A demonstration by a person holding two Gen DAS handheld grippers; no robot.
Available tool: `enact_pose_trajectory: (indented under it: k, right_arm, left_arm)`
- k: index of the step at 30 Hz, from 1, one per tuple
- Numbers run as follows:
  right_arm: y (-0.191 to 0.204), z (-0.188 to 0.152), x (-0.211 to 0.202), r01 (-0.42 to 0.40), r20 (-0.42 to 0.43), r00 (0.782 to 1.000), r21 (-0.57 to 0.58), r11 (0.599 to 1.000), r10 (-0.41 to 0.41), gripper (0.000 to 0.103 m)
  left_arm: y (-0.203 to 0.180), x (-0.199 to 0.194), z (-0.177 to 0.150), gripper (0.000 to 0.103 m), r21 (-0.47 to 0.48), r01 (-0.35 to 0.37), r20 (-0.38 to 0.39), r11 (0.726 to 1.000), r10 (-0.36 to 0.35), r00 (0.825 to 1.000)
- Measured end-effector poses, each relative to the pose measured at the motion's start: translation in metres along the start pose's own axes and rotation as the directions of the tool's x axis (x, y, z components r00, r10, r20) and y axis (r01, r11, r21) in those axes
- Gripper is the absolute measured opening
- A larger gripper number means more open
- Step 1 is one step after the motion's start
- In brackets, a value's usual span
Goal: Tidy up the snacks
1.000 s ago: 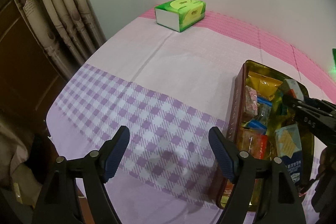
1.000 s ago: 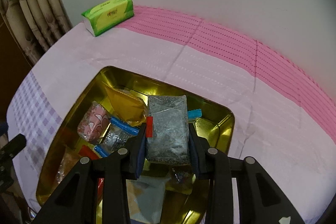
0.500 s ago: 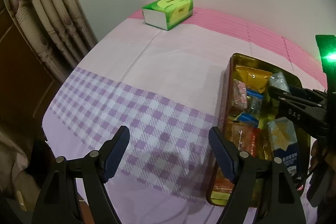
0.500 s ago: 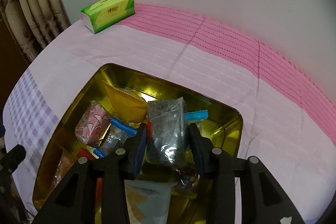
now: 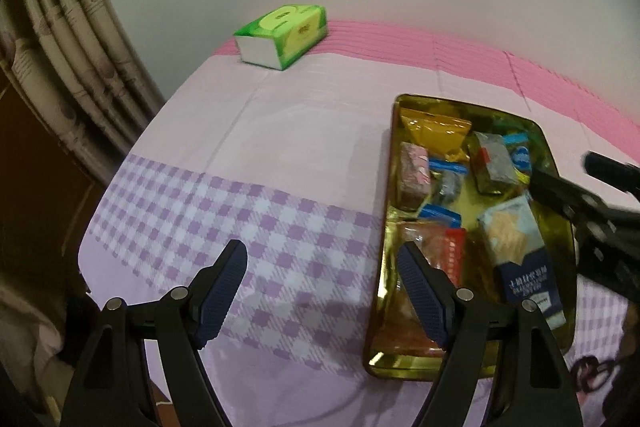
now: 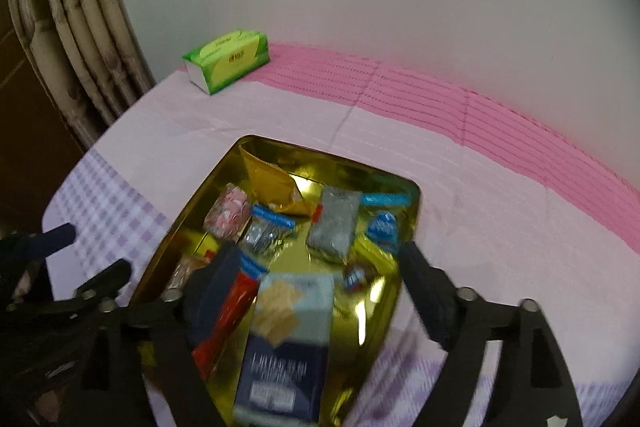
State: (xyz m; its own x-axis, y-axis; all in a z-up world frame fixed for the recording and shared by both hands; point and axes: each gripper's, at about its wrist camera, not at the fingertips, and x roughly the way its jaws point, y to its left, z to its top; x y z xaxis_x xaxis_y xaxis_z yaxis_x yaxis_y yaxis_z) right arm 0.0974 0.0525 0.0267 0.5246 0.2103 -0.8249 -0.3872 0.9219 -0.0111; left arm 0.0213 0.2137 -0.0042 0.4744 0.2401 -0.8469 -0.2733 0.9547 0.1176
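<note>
2 close downward views (shared tin (image 5: 558, 163))

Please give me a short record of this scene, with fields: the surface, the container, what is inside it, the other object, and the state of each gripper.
surface: tablecloth, pale pink and purple check
container: gold tin tray, open
contents: grey packet, yellow packet, cracker box, smaller wrapped snacks
other object: green tissue pack, by the wall
left gripper: jaws open, empty, beside the tray
right gripper: jaws open, empty, over the tray

A gold tin (image 6: 408, 223) sits open on the cloth, packed with snacks. A grey packet (image 6: 334, 225) lies flat near its far end beside a yellow bag (image 6: 272, 183); a blue cracker box (image 6: 288, 339) fills the near end.
</note>
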Motion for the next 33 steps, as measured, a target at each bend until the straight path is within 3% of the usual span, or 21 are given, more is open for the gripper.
enact_pose_trajectory:
  k: [2, 7, 16, 33]
  right_arm:
    - [-0.002, -0.010, -0.013, 0.023, 0.005, 1.000, 0.015, 1.000, -0.023, 0.097]
    - [-0.007, -0.035, -0.035, 0.050, 0.014, 0.999, 0.035, 0.998, -0.051, 0.101]
    - [-0.010, -0.068, -0.051, 0.059, 0.004, 0.998, 0.070, 0.996, -0.060, 0.102]
    - [-0.008, -0.075, -0.034, 0.051, -0.057, 0.997, 0.080, 0.995, -0.046, 0.102]
  left_arm:
    - [-0.005, -0.002, -0.001, 0.078, 0.018, -0.001, 0.002, 1.000, 0.001, 1.000]
    - [-0.017, -0.010, -0.005, 0.078, 0.055, -0.008, 0.013, 0.998, 0.007, 1.000]
    - [-0.030, -0.015, -0.015, 0.078, 0.090, 0.011, -0.007, 0.996, -0.011, 1.000]
    - [-0.032, -0.016, -0.017, 0.078, 0.092, 0.019, -0.016, 0.996, -0.018, 1.000]
